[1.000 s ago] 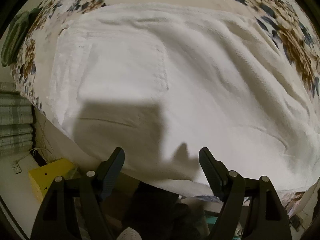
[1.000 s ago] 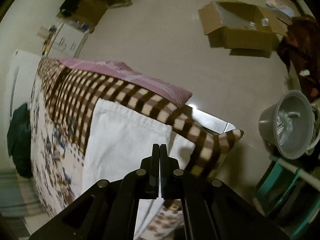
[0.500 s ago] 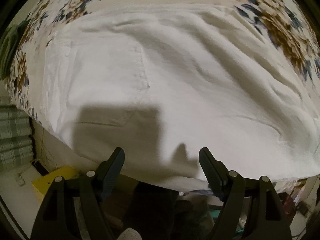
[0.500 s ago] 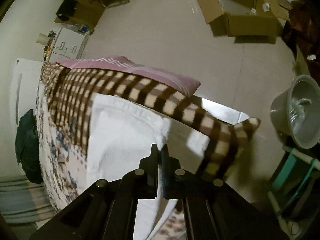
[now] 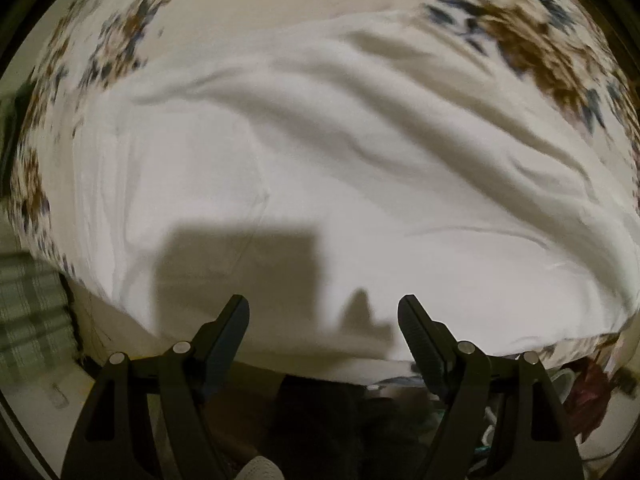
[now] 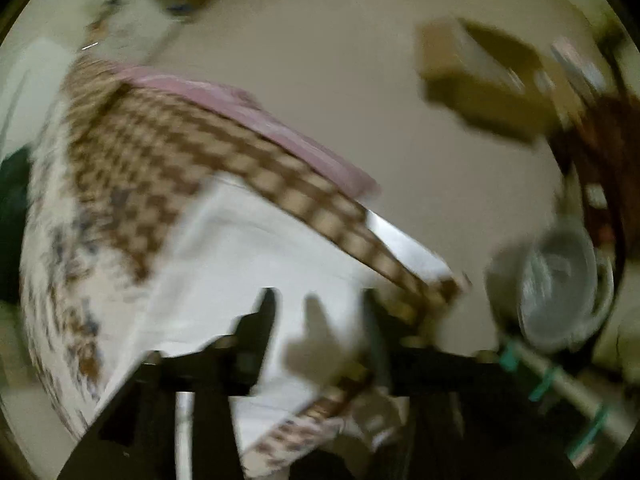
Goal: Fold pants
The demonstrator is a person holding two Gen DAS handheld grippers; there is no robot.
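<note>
White pants (image 5: 320,168) lie spread and wrinkled on a floral bed sheet (image 5: 520,28), with a pocket seam at the left. My left gripper (image 5: 323,312) is open and empty, just above the near edge of the pants. In the blurred right wrist view the pants (image 6: 248,256) lie on the bed below a brown checked blanket (image 6: 168,160). My right gripper (image 6: 320,304) is open and empty over the end of the pants.
A pink pillow (image 6: 256,116) lies beyond the checked blanket. On the floor are a cardboard box (image 6: 488,80) and a grey basin (image 6: 560,280) at the right. A green striped cloth (image 5: 32,312) lies at the left beside the bed.
My right gripper was shut and has opened; its view swings and blurs. My left gripper stays open and has drifted left over the pants.
</note>
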